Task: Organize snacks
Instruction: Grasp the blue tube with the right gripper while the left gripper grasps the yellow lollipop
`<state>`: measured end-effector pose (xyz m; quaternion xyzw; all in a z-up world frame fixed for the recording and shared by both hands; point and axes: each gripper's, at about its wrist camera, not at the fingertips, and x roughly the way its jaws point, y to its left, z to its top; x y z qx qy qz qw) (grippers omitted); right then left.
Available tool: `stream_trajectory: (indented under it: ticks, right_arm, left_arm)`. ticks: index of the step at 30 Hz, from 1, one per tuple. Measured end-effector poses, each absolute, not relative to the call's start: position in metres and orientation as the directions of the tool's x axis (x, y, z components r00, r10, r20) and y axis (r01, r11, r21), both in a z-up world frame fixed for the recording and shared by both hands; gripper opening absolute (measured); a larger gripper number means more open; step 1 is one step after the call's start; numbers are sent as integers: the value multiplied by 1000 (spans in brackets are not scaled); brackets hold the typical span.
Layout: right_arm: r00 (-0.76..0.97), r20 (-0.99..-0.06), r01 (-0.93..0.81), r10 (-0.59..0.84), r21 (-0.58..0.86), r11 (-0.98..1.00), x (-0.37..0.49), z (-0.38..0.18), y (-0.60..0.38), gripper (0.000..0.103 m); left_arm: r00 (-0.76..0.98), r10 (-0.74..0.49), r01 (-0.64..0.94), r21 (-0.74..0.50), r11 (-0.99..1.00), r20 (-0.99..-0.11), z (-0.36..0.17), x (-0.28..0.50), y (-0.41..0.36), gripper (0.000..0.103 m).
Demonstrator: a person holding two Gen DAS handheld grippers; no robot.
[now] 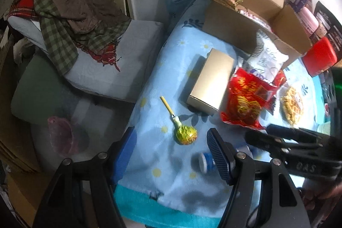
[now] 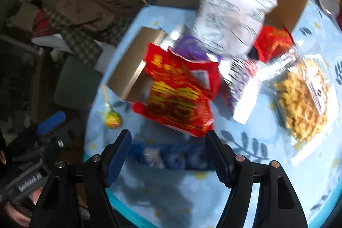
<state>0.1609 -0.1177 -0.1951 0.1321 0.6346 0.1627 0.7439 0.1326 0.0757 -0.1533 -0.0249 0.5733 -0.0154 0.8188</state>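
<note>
On the blue flowered tablecloth (image 1: 162, 69) lie a yellow-wrapped lollipop (image 1: 185, 135), a gold box (image 1: 210, 80), a red snack bag (image 1: 245, 104), a white bag (image 1: 267, 57) and a clear pack of yellow crisps (image 1: 291, 104). My left gripper (image 1: 173, 155) hangs open just in front of the lollipop, touching nothing. My right gripper (image 2: 168, 155) is open too. A blue packet (image 2: 171, 156) lies on the cloth between its fingers, and the pads do not press on it. Beyond it are the red snack bag (image 2: 179, 97) and the crisps (image 2: 301, 97).
An open cardboard box (image 1: 245, 20) holding several snacks stands at the back of the table. A red container (image 1: 318, 59) and bottles sit to its right. Left of the table is a seat piled with checked cloth (image 1: 64, 20). The table's teal front edge (image 1: 149, 202) is close below both grippers.
</note>
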Motion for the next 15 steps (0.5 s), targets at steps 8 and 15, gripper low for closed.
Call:
stream_trajectory:
  ticks: [8, 15]
  right_arm:
    - [92, -909, -83, 407, 400, 913, 151, -203, -145, 72]
    - [59, -915, -266, 398, 370, 890, 137, -193, -135, 72]
  left_arm:
    - [271, -72, 24, -69, 997, -960, -189, 146, 64, 68]
    - [212, -68, 48, -60, 997, -975, -209, 152, 58, 29]
